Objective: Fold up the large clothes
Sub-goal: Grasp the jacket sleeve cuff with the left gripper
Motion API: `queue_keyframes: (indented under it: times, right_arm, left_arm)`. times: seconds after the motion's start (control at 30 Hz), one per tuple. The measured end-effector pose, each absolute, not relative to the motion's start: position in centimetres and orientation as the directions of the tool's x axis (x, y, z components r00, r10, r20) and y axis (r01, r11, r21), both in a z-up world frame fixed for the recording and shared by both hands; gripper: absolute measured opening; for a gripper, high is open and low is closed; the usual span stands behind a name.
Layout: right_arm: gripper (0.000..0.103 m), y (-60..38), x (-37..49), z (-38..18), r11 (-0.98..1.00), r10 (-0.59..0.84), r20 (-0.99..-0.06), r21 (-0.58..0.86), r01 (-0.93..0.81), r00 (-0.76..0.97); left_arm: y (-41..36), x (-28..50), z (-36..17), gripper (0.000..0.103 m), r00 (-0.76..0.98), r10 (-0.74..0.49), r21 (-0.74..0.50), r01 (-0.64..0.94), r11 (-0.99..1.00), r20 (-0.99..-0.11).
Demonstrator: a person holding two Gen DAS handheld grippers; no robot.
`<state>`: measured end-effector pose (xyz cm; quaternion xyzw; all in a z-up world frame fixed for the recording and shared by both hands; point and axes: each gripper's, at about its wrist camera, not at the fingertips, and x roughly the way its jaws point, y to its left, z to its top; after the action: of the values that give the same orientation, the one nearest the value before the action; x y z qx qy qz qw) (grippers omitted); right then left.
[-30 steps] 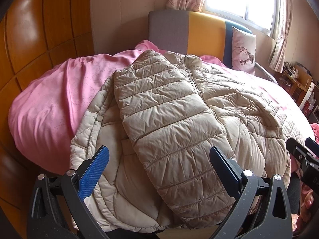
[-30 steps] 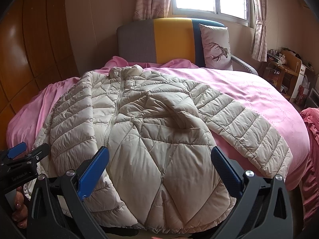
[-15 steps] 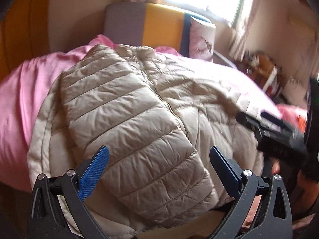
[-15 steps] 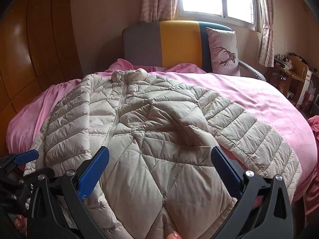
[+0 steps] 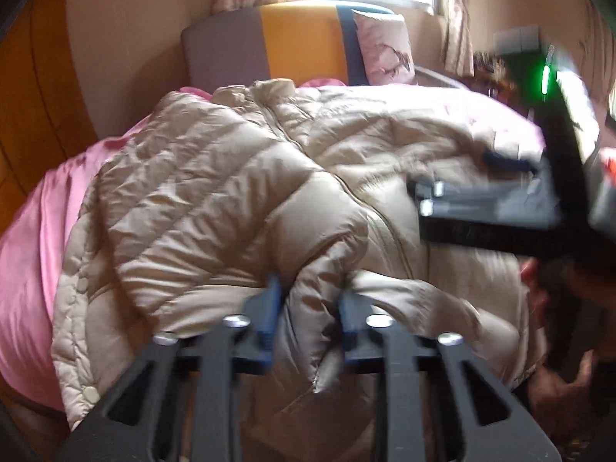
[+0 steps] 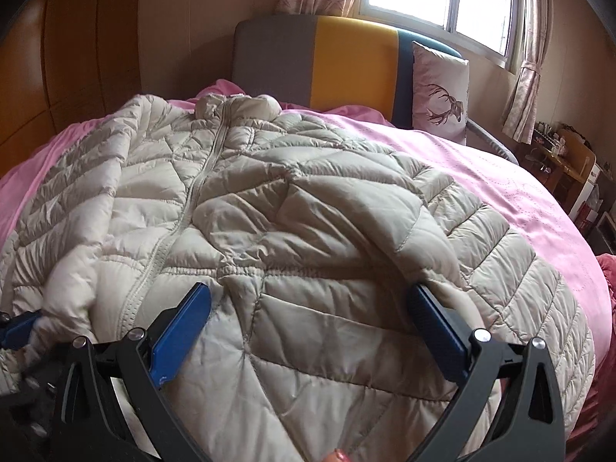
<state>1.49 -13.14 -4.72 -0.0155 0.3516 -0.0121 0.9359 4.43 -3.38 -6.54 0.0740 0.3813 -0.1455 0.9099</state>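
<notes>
left gripper (image 5: 308, 319) closing on jacket (image 6: 308, 231) hem fold to lift it; right gripper (image 6: 308, 331) open, poised over hem.

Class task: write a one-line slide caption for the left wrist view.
Left gripper closing its fingers on a fold of the beige puffer jacket spread over the pink bed.

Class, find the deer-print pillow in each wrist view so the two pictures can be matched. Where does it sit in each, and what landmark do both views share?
Left wrist view: the deer-print pillow is upper centre-right, blurred, leaning on the headboard's right end.
Right wrist view: the deer-print pillow is upper right, sharp, at that same right end.
Shared landmark: the headboard's yellow panel, just left of the pillow.
</notes>
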Motion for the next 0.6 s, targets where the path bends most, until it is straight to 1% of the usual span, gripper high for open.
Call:
queue_keyframes:
  times: [0.03,0.13,0.23,0.3,0.47,0.6]
  right_arm:
    - [0.101,-13.2,1.6,-5.1,0.999,-0.039,-0.661,-0.043,0.014,0.749]
    - [0.101,-13.1,1.6,-5.8,0.999,-0.041,-0.659,-0.050,0.011,0.751]
    - [0.101,-13.0,1.6,-6.2,0.998,-0.045,-0.654,-0.058,0.010,0.755]
    - [0.101,-12.9,1.6,-6.5,0.998,-0.044,-0.652,-0.057,0.010,0.757]
    - [0.101,-13.2,1.6,-6.7,0.999,-0.032,-0.654,-0.035,0.011,0.756]
    - [0.101,-13.4,1.2,-6.9,1.000,-0.022,-0.628,-0.021,0.011,0.778]
  left_arm:
    - [-2.3,4.6,-5.9,0.014,0.661,-0.238,-0.029,0.312,0.950,-0.712]
    - [1.1,4.9,-3.9,0.013,0.669,-0.275,-0.117,0.271,0.955,-0.691]
    - [4.8,5.1,-1.6,0.013,0.708,-0.264,-0.158,0.213,0.964,-0.656]
    - [7.9,5.4,-0.2,0.013,0.737,-0.235,-0.179,0.156,0.971,-0.633]
    - [15.4,7.1,2.8,0.013,0.800,-0.107,-0.178,0.000,0.984,-0.590]
    - [20.7,8.7,3.5,0.013,0.819,-0.018,-0.179,-0.104,0.978,-0.574]
